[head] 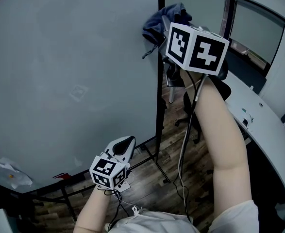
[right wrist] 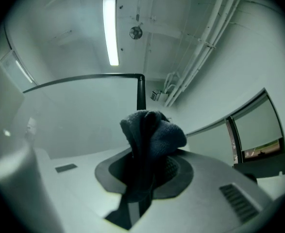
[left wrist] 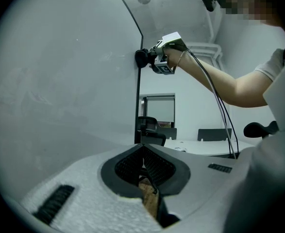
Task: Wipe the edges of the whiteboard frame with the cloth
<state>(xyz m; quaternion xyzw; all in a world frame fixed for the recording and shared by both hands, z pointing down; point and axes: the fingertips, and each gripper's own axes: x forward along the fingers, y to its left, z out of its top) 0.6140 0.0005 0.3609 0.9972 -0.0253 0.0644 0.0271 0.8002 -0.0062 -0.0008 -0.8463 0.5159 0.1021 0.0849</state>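
While the right tool [right wrist: 149, 161] clamped the cloth [head: 162, 19] high against the whiteboard frame [head: 159, 106] for wiping, the left tool [left wrist: 143, 165] hung closed, empty.

We find no text, number or brand that we can read in any view. The upper marker cube [head: 196, 47] and the lower marker cube [head: 108, 172] carry only black-and-white square patterns, not letters or digits. A small red tag [head: 60, 175] at the lower edge of the whiteboard [head: 59, 72] may bear print, but it is too small for us to tell, and the faint square mark [head: 78, 92] on the board reads as nothing.
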